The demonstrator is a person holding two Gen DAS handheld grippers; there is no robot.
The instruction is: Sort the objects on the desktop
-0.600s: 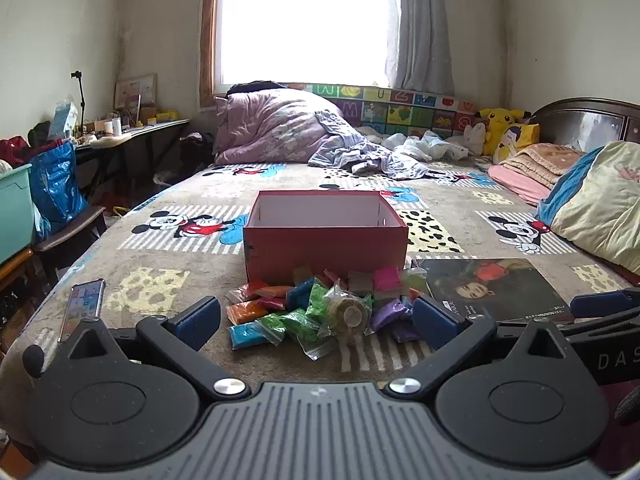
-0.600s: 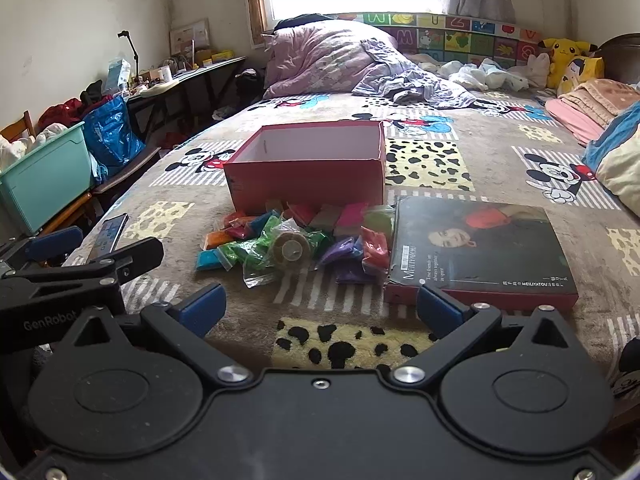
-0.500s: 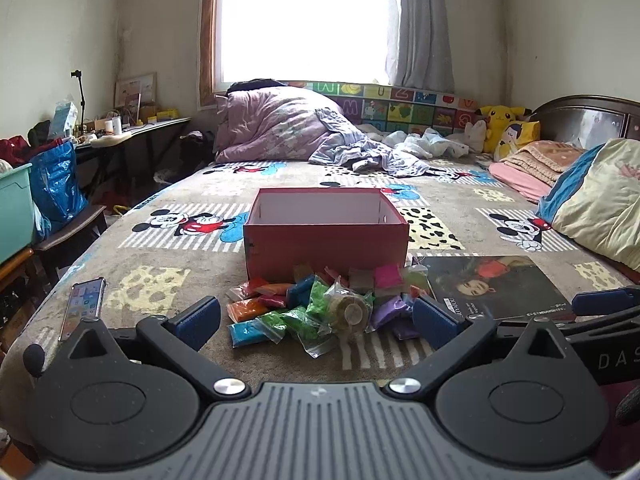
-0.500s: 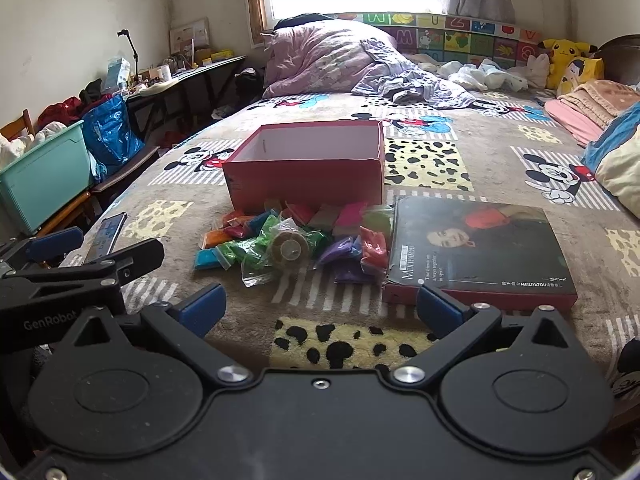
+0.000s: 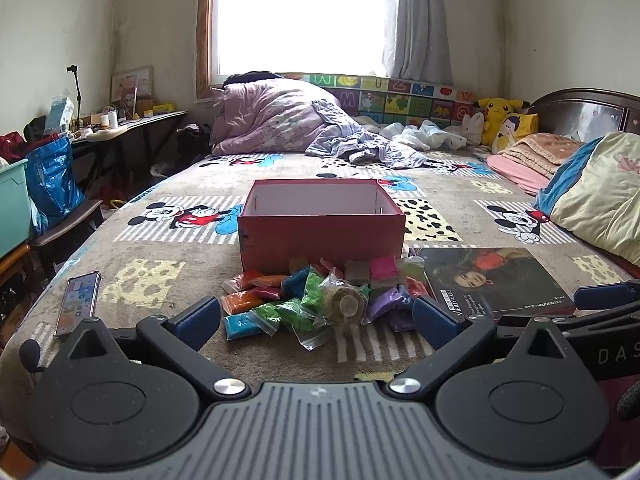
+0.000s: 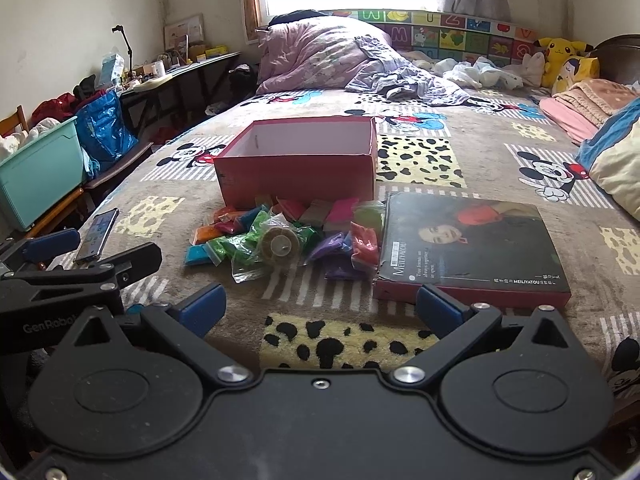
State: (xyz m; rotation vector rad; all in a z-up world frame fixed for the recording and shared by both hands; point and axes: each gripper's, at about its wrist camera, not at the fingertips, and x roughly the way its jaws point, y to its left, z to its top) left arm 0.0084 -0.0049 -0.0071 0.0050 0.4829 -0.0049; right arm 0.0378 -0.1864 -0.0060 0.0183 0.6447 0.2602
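An open red box (image 5: 320,236) (image 6: 298,170) stands on the bed. In front of it lies a pile of small coloured bags (image 5: 288,304) (image 6: 248,240) with a bagged round roll (image 5: 346,306) (image 6: 280,244) in its middle. A dark-covered box lid (image 5: 492,280) (image 6: 468,240) lies to the right of the pile. My left gripper (image 5: 318,320) is open and empty, just short of the pile. My right gripper (image 6: 320,308) is open and empty, nearer than the pile and the lid. The left gripper also shows at the left of the right wrist view (image 6: 100,260).
A phone (image 5: 78,304) (image 6: 96,234) lies near the bed's left edge. A teal bin (image 6: 38,168) and a blue bag (image 6: 106,128) stand left of the bed. A purple quilt (image 5: 276,124), clothes, plush toys (image 5: 500,120) and pillows (image 5: 596,196) lie at the back and right.
Both views have shifted only slightly; the grippers stay open and nothing on the bed has moved.
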